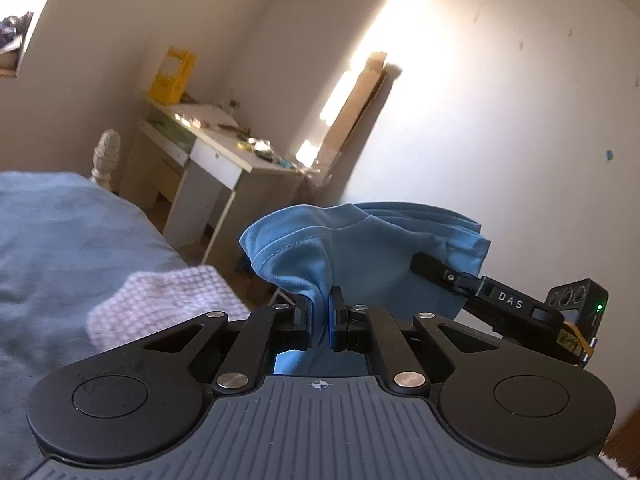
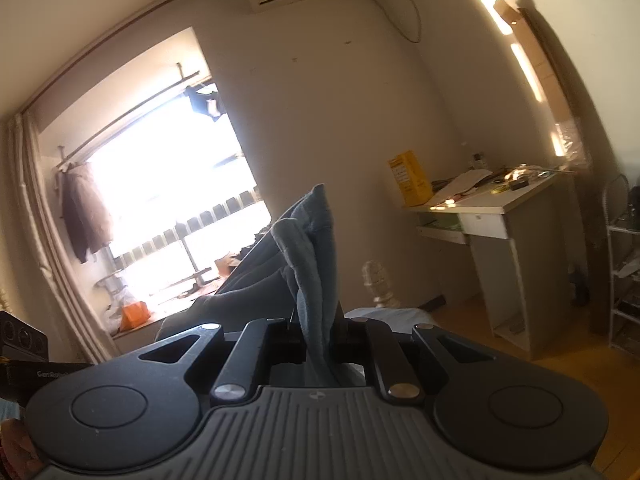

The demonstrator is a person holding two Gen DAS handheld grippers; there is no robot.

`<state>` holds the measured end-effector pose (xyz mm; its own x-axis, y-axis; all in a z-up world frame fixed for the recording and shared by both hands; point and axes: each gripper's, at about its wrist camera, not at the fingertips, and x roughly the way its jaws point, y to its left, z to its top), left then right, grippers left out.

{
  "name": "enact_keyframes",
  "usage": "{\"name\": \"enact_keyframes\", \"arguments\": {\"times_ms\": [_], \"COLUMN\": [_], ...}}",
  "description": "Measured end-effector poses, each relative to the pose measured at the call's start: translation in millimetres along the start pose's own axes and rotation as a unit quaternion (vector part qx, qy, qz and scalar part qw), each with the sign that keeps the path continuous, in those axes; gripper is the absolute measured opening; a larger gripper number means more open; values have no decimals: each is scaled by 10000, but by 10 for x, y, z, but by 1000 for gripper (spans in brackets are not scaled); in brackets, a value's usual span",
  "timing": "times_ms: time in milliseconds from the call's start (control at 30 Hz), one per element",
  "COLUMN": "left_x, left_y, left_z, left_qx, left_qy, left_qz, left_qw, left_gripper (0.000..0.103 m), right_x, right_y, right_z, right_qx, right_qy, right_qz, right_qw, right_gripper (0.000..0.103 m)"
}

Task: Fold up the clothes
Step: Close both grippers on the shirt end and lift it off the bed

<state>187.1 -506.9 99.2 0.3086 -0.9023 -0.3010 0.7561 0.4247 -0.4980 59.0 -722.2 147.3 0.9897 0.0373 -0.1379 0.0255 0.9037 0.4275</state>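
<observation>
A light blue garment [image 1: 344, 248] hangs bunched in the air in the left wrist view. My left gripper [image 1: 320, 318] is shut on a fold of it, with cloth squeezed between the pads. My right gripper [image 1: 424, 264] comes in from the right, its fingers reaching into the same garment's far side. In the right wrist view the garment [image 2: 314, 248] looks grey-blue against the bright window and stands up out of my right gripper [image 2: 318, 326], which is shut on it. The rest of the garment drops out of sight below both grippers.
A bed with a blue sheet [image 1: 60, 240] and a white checked cloth [image 1: 160, 304] lies to the left. Beyond stand a bedpost [image 1: 106, 156], a cluttered white desk [image 1: 224, 152] with a yellow box [image 1: 172, 76], leaning cardboard [image 1: 360, 100], and a wire rack [image 2: 624, 280]. A hand [image 2: 12, 448] shows at lower left.
</observation>
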Motion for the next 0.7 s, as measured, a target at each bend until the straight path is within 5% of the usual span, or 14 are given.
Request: {"name": "enact_keyframes", "arguments": {"times_ms": [333, 700], "left_x": [423, 706], "left_y": [60, 788], "left_z": [-8, 92], "left_qx": [-127, -700], "left_qy": [223, 227], "left_qz": [94, 867], "left_qw": [9996, 9935], "left_gripper": [5, 5], "right_x": [386, 1471], "right_y": [-697, -722], "right_z": [-85, -230], "right_qx": [407, 146], "right_qy": [240, 938], "right_qz": [56, 86], "right_qw": [9989, 9955], "right_gripper": [10, 10]}}
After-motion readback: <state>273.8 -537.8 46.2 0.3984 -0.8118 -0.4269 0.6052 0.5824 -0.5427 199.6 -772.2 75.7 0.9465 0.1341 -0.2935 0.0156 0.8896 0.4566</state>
